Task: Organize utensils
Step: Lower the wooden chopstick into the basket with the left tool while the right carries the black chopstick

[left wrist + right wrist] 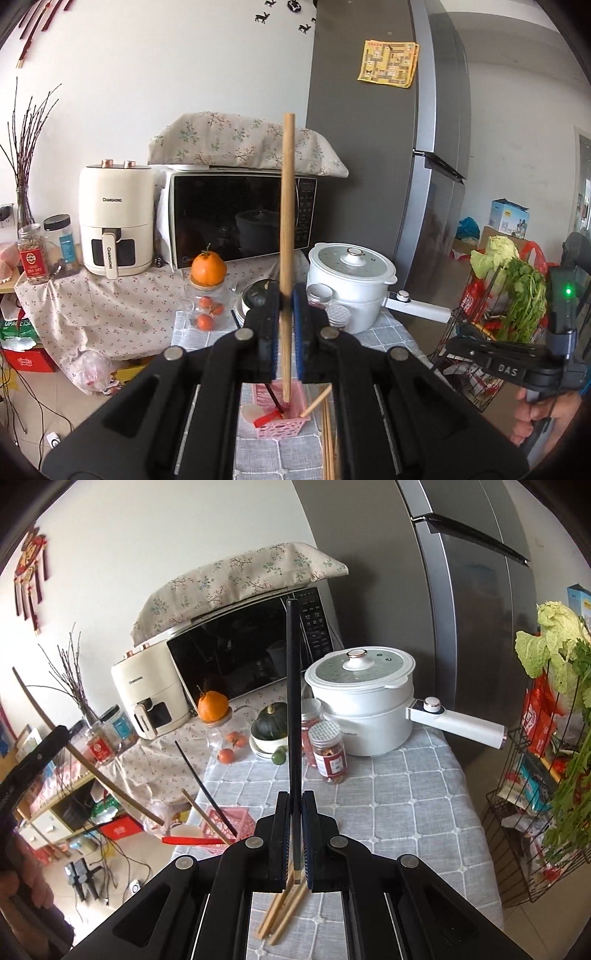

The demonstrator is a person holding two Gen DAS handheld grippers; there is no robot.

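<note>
My left gripper (pixel 285 295) is shut on a wooden chopstick (pixel 287 206) held upright; its lower tip hangs over the pink slotted basket (pixel 284 424), which holds a red utensil, a white spoon, a black chopstick and a wooden one. Loose wooden chopsticks (pixel 328 435) lie on the cloth to the basket's right. My right gripper (pixel 294 801) is shut on a black chopstick (pixel 293 701) standing upright above the table. In the right wrist view the basket (pixel 221 821) sits at the table's left edge and wooden chopsticks (pixel 282 912) lie below the jaws.
A white electric pot (pixel 362 705) with a long handle, spice jars (pixel 328 751), a squash on plates (pixel 271 723), tangerines and an orange stand at the back of the grey checked tablecloth (pixel 406 812). A microwave, air fryer and fridge stand behind. A wire vegetable rack (pixel 535 794) is at right.
</note>
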